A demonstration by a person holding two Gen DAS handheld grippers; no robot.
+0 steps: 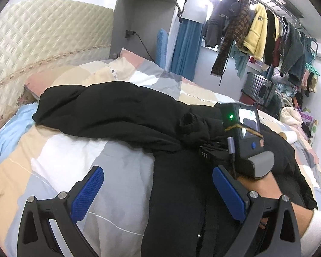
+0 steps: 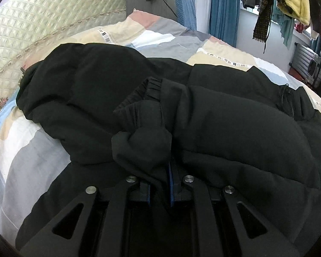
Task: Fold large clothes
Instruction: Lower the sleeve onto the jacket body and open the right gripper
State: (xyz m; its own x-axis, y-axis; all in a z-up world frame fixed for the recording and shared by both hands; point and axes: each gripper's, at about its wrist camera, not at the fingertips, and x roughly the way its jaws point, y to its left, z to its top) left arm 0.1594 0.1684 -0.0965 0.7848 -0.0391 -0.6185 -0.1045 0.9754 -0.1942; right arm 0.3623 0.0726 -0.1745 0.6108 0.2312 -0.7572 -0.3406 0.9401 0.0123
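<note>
Pinched tight on a fold of sleeve, my right gripper (image 2: 160,184) has its blue pads almost together, with black fabric bunched up between and over them. What I hold is the cuffed sleeve (image 2: 143,115) of the large black padded jacket (image 2: 224,128), which lies across the patchwork quilt in grey, beige, white and pink (image 1: 60,150) on the bed. My left gripper (image 1: 158,194) is spread wide and holds nothing; it hovers above the near edge of the jacket, one blue pad (image 1: 86,192) over bare quilt, the other beside my right hand.

As I read it, the jacket's long axis runs crosswise to me, from the quilted cream headboard (image 1: 42,34) on the left over to the zip and collar end on the right. The sleeve in my right gripper sits on top of the body, its elastic cuff pointing away from me. So the right hand is the nearer one for laying that sleeve flat across the body, and the left is placed to take the near edge.
</note>
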